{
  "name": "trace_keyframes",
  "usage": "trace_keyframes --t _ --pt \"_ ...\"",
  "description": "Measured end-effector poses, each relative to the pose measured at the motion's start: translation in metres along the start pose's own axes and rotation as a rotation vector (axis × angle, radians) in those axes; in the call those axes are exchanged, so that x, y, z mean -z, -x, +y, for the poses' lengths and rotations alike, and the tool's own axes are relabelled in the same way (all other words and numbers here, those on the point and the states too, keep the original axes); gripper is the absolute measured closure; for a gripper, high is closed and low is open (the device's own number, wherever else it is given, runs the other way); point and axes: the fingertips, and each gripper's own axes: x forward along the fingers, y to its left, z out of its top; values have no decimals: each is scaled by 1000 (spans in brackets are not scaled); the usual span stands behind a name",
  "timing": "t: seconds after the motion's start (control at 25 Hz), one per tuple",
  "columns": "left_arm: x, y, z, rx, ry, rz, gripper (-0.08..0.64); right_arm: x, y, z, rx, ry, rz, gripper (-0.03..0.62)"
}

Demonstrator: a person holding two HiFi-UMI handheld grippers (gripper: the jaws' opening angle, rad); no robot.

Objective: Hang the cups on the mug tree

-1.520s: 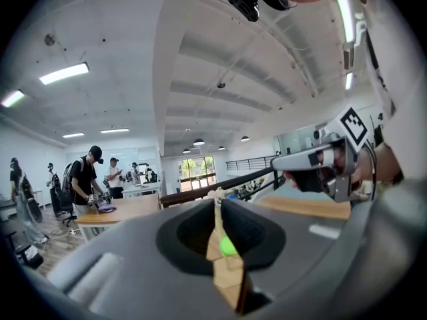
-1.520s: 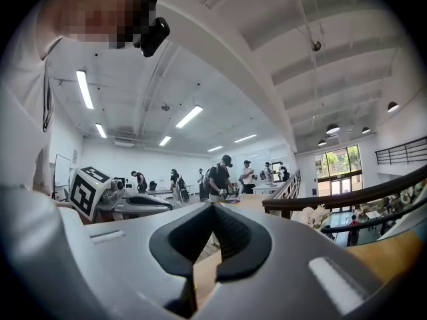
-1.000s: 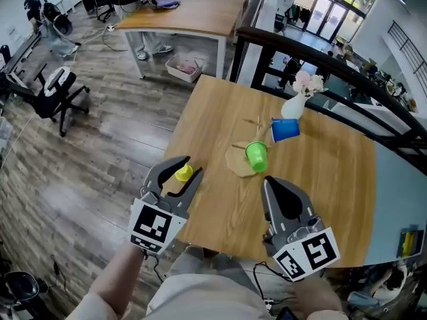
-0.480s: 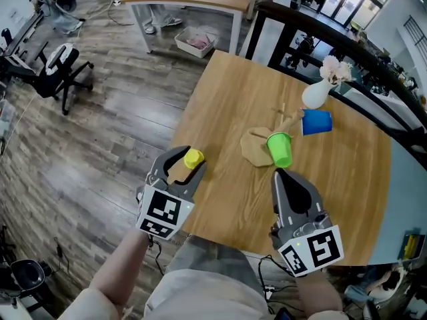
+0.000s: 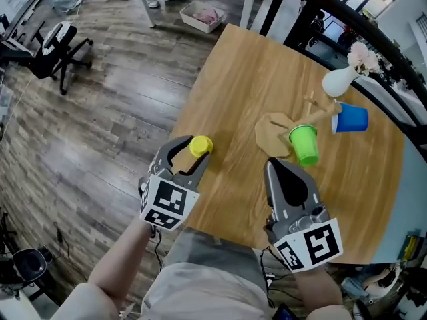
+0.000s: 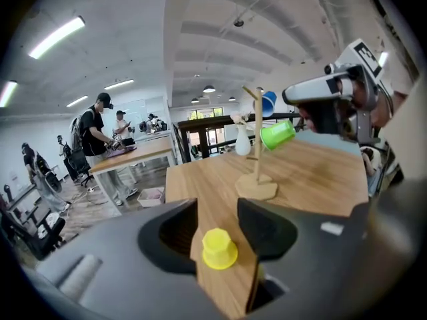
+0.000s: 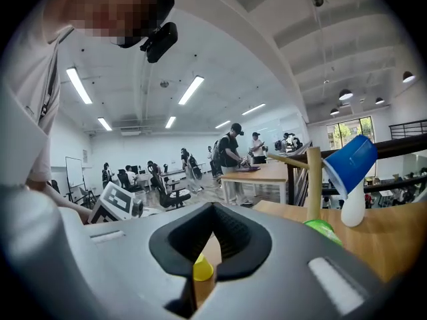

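Yellow cup [image 5: 200, 145] sits on the desk [image 5: 240, 72], loose between the left gripper's [image 5: 191, 152] opening fingers; right gripper's [image 5: 277, 168] fingers together, empty.

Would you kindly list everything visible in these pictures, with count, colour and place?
Table: one, light wood, centre of the scene.
Mug tree: one, pale wood, on the table's right part.
Green cup: one, green, hanging on the mug tree.
Blue cup: one, blue, hanging on the mug tree, beyond the green cup.
Yellow cup: one, yellow, upside down near the table's left edge.
Vase: one, white, with pale flowers, beyond the mug tree.
Office chair: one, black and white, on the floor at left.
Basket: one, white, on the floor beyond the table.
Left gripper: one, grey, jaws opening around the yellow cup, pads clear of it.
Right gripper: one, grey, shut, empty, before the mug tree.
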Motion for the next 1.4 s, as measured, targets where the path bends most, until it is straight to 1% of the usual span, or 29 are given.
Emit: trace_keyframes --t 0.24,0.4,0.52,0.6,0.68,0.76,0.96,1.08,1.24,1.32,1.4 --pt "31 -17 14 11 8 33 362 26 -34 17 -29 28 36 592" --pt "50 -30 12 32 -25 52 350 47 -52 23 -47 20 63 592" --pt "65 -42 8 51 -32 61 350 65 -63 24 -53 13 73 592" --pt "77 -52 6 53 -24 74 350 79 -69 23 -55 3 80 592" --pt "87 -60 5 51 12 75 348 91 -74 22 -58 -5 91 592" --pt "91 -66 5 56 44 69 348 99 -79 22 -66 -7 103 592" --pt "98 -76 -1 73 -2 98 341 111 -87 17 -78 -16 125 592" --pt "107 -80 -3 80 17 122 339 114 -89 14 -77 -25 130 592" --pt "111 -84 -4 82 28 127 336 119 -91 14 -83 -27 137 592" --pt "112 -87 -5 88 34 130 319 123 -91 15 -86 -30 145 592" --pt "110 -92 -5 87 50 127 275 128 -92 15 -93 -33 155 592"
